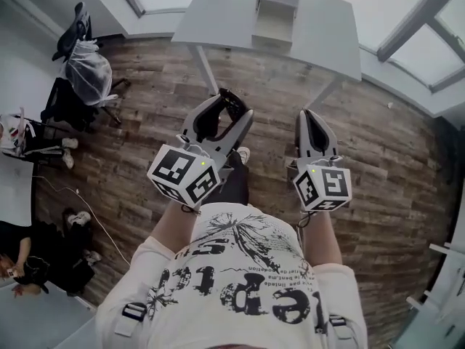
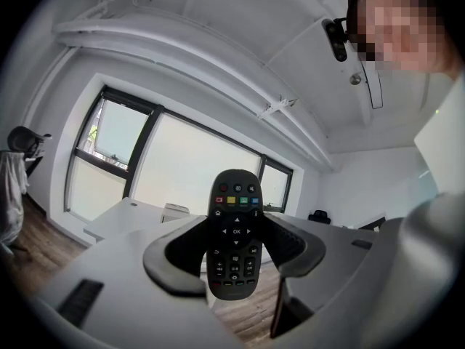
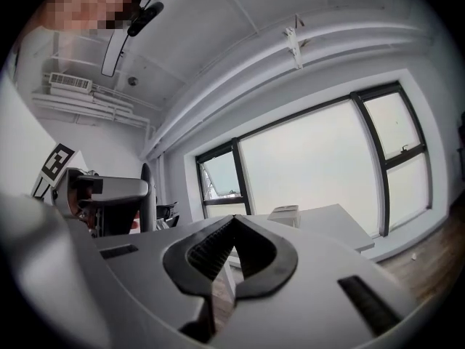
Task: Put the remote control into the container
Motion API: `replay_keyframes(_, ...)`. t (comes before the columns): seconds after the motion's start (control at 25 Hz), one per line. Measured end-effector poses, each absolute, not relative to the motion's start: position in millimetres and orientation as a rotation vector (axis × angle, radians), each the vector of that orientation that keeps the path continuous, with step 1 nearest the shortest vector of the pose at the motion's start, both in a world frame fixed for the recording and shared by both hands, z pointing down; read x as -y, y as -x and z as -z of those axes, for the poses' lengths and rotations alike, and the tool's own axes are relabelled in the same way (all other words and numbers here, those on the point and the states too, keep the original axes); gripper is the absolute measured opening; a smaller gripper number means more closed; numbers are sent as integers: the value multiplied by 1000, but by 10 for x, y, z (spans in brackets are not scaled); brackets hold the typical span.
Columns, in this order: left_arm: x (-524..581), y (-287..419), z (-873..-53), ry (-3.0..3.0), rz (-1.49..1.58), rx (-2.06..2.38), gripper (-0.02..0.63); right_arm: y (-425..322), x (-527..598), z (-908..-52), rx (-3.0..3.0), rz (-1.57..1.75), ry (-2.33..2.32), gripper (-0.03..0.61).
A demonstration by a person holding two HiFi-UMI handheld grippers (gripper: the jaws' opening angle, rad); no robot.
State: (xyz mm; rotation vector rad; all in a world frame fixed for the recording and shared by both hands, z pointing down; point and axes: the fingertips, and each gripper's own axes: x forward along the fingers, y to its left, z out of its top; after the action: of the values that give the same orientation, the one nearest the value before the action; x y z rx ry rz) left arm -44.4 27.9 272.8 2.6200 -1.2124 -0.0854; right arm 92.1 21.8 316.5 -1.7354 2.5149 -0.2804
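Observation:
My left gripper (image 1: 227,116) is shut on a black remote control (image 1: 232,107), held upright in front of the person's chest. In the left gripper view the remote (image 2: 234,202) stands between the two dark pads of the left gripper (image 2: 235,244), buttons facing the camera. My right gripper (image 1: 312,122) hangs beside it, shut and holding nothing; its jaws (image 3: 232,222) meet at the tips. The container (image 1: 276,11), a pale open box, sits on the white table (image 1: 218,17) ahead, well beyond both grippers. It also shows small as the container (image 2: 174,211) and the container (image 3: 285,213).
Wooden floor (image 1: 160,122) lies between the person and the table, whose legs (image 1: 205,67) slope down. A chair draped with a plastic bag (image 1: 81,67) stands at the left, people (image 1: 29,260) sit at the far left, and a cable (image 1: 87,209) runs across the floor.

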Motion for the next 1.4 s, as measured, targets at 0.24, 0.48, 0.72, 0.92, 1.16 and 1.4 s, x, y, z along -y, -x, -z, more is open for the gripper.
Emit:
replay_keyframes(0.24, 531, 332, -2701, -2662, 83, 1096, 247, -935, 525, -3057, -2473, 226, 1822, -6)
replay_keyframes(0.48, 1483, 394, -2579, -2723, 107, 1083, 247, -850, 1416, -2931, -2452, 175, 1897, -6)
replay_keyframes(0.72, 2293, 461, -2614, -2747, 106, 1062, 247, -728, 2167, -2941, -2440, 127, 1969, -6)
replay_keyframes(0.92, 2671, 409, -2756, -2722, 85, 1046, 247, -761, 2480, -2983, -2432, 110, 2016, -6)
replay_keyframes(1.16, 3025, 213, -3000, -2707, 3, 1065, 247, -961, 2844, -3188, -2424, 177, 2044, -6)
replay_keyframes(1.4, 3533, -60, -3273, -2642, -62, 1130, 247, -1241, 3392, -3386, -2488, 216, 1993, -6)
